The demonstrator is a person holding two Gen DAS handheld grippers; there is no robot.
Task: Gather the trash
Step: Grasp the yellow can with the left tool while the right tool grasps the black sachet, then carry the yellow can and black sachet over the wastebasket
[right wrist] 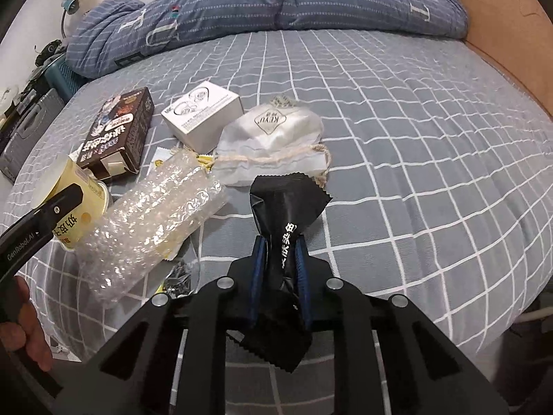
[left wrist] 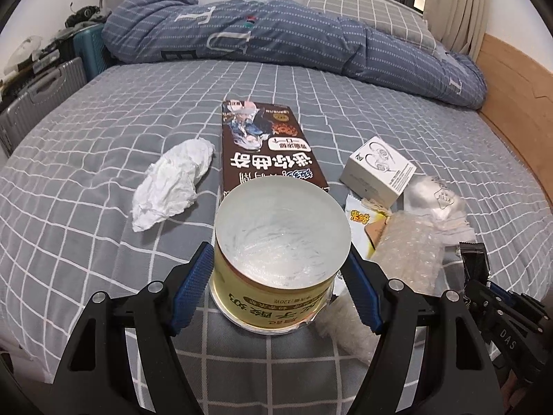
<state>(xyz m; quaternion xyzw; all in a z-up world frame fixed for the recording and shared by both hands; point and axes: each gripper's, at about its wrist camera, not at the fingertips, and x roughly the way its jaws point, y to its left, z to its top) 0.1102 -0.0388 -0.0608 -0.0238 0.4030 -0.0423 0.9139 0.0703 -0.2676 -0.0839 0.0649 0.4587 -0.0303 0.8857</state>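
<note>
A: The left tool holds the yellow cup between wide jaws, above the bed. The right tool is pinched tight on a black wrapper.

B: Risks?

A: The cup is smooth and looks empty; gripped low on its wall, it could tip out. The wrapper is thin and could slide free.

B: What else is around?

A: Bubble wrap lies just beside the cup and may snag. Farther off, a tissue, a brown box, a white box and a drawstring bag wait uncollected. The duvet lies beyond.
</note>
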